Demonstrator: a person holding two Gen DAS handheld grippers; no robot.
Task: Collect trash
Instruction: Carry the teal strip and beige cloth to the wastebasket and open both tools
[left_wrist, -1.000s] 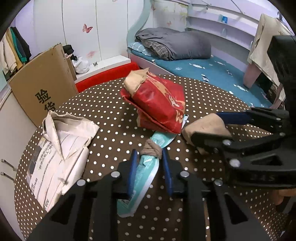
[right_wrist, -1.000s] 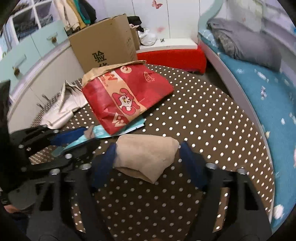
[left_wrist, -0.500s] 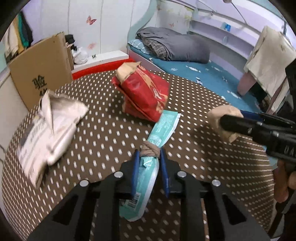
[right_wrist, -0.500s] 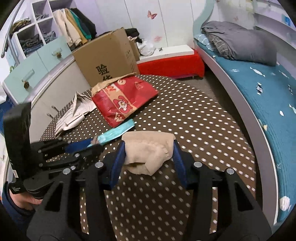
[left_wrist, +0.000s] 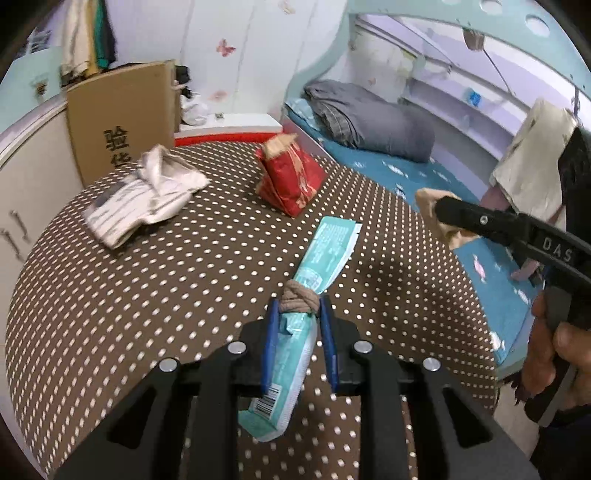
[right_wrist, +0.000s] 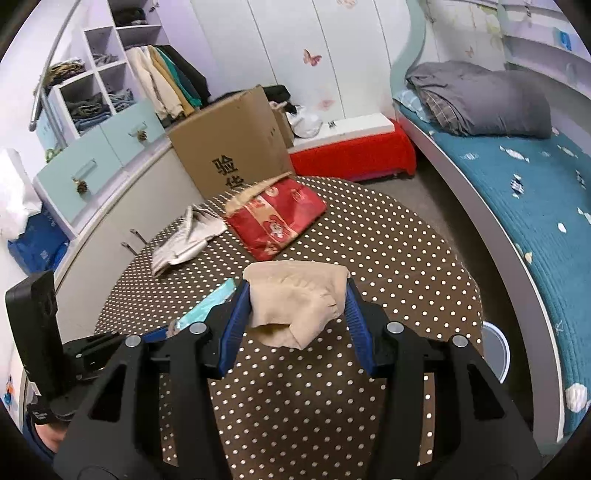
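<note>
My left gripper (left_wrist: 297, 306) is shut on a teal wrapper (left_wrist: 317, 258) with a tan band knotted round it, held above the round dotted table (left_wrist: 147, 295). My right gripper (right_wrist: 295, 291) is shut on a crumpled tan paper wad (right_wrist: 295, 299), lifted above the table; the wad also shows in the left wrist view (left_wrist: 428, 206) at the right, past the table edge. A red paper bag (left_wrist: 291, 177) and a crumpled white bag (left_wrist: 147, 192) lie on the far side of the table; in the right wrist view the red bag (right_wrist: 277, 218) lies beyond the wad.
A cardboard box (right_wrist: 232, 147) stands behind the table against low cabinets. A bed with a teal cover (right_wrist: 524, 192) curves along the right. A round white bin rim (right_wrist: 498, 350) shows on the floor beside the table's right edge. A red bench (right_wrist: 351, 158) sits at the back.
Both grippers closed on their items and lifted them up and back from the table. The teal wrapper came out from under the red bag.
</note>
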